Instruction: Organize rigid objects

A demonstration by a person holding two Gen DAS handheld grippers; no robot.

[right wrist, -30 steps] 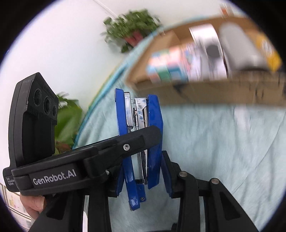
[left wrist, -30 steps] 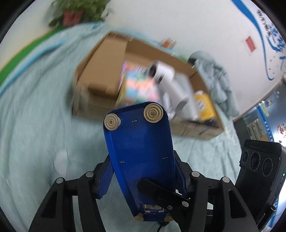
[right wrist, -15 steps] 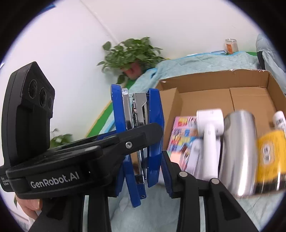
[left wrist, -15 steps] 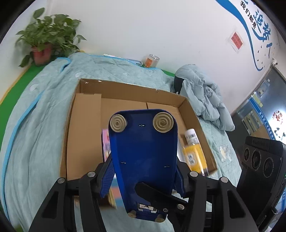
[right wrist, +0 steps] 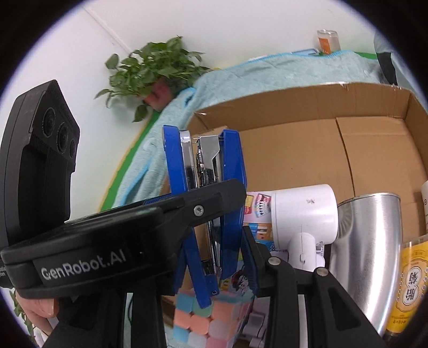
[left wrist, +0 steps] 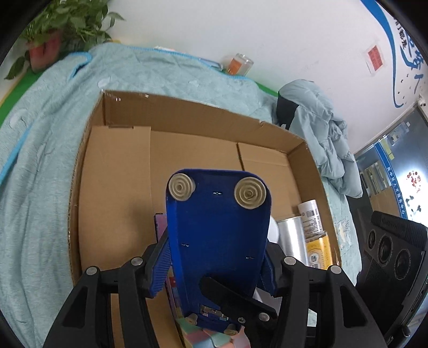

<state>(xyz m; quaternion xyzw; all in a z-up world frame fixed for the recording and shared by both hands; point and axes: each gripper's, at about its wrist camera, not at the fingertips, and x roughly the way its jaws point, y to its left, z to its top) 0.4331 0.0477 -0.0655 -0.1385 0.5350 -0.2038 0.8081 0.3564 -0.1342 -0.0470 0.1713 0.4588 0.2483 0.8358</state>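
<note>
A blue stapler [left wrist: 218, 235] is held by both grippers over an open cardboard box [left wrist: 187, 117]. My left gripper [left wrist: 214, 265] is shut on its sides, its underside with two round feet facing the camera. In the right wrist view the stapler [right wrist: 206, 203] stands on end and my right gripper [right wrist: 214, 257] is shut on its flat faces, the left gripper's finger crossing in front. In the box lie a pastel cube [right wrist: 211, 321], a white hair dryer [right wrist: 302, 216], a steel cup [right wrist: 369, 249] and a yellow bottle [left wrist: 314, 241].
The box sits on a light teal quilt [left wrist: 40, 160]. A potted plant [left wrist: 61, 24] stands at the far left corner, a glass jar [left wrist: 238, 63] by the wall, and a crumpled jacket [left wrist: 321, 128] to the box's right. The box's left half shows bare cardboard floor [left wrist: 115, 192].
Both grippers have carried the stapler forward from outside the box to above its contents. The grip on the stapler is unchanged.
</note>
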